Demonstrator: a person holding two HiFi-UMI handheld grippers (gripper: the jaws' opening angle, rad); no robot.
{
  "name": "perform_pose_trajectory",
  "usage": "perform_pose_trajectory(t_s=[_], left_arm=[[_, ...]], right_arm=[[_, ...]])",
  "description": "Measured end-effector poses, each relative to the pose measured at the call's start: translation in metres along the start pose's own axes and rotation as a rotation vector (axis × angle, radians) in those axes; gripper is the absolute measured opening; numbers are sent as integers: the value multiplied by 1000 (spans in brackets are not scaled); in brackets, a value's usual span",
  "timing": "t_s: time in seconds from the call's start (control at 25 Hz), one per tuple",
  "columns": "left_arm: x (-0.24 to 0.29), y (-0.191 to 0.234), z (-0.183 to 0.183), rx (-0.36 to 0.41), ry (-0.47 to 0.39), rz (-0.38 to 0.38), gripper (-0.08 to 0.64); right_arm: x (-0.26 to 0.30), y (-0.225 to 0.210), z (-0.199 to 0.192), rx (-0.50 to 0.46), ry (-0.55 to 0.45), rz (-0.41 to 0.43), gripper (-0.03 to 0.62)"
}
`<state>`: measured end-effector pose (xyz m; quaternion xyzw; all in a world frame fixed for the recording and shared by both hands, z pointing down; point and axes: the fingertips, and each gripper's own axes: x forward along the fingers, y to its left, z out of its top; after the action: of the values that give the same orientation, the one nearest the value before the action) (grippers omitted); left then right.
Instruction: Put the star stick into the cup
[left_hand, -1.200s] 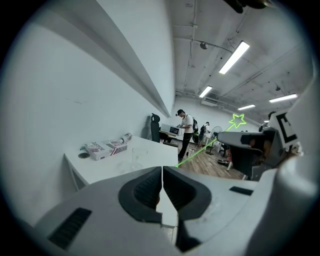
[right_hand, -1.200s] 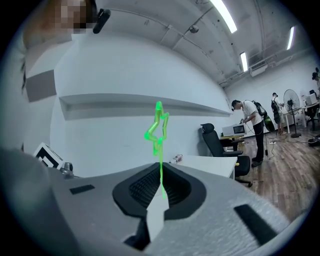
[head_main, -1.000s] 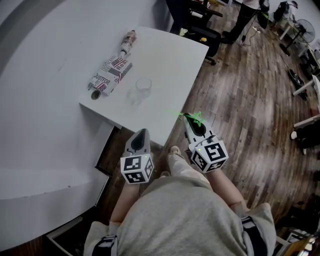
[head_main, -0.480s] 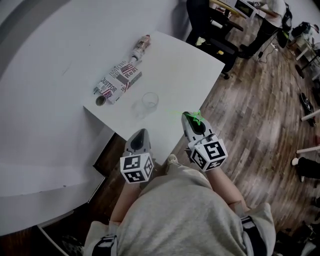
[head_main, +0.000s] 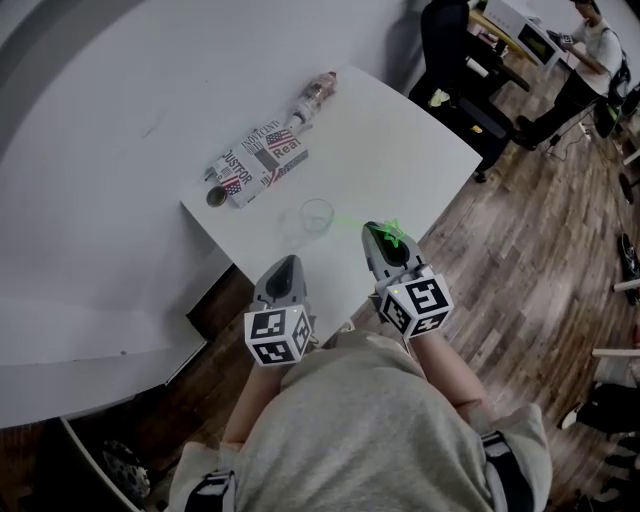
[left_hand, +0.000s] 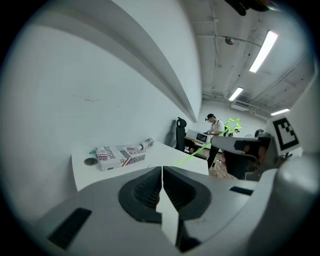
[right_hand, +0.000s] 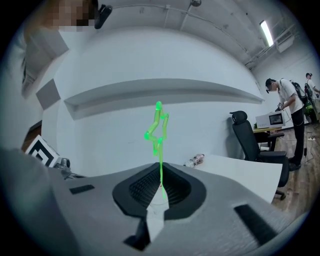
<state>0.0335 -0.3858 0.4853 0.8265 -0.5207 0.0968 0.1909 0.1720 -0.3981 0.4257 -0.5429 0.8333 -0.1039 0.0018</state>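
Near table edge (head_main: 435, 200), right hand-held gripper (head_main: 380, 232) clamped on star stick (right_hand: 159, 127)

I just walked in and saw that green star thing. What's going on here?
A person is holding a grabber tool in each hand. The right gripper is pinching a green star stick, with the star poking out past its jaws. The left gripper is closed and holds nothing. A clear cup stands on the white table just ahead of them, next to a printed box and a bottle lying on its side. The stick is not in the cup yet.
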Motion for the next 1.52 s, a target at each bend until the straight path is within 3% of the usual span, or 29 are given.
perform_pose_trajectory(t_s=[0.44,0.8,1.52], left_arm=[[4,26,-1,-48,-7,127,9],[-5,46,-13,-83,7,207,9],[-1,45,-34,-91,52,227,9]], right_arm=[[49,4,-32,3,94,127,11],[73,7,-63,-3,170,176,11],[83,-4,-95,27,230,198,12]])
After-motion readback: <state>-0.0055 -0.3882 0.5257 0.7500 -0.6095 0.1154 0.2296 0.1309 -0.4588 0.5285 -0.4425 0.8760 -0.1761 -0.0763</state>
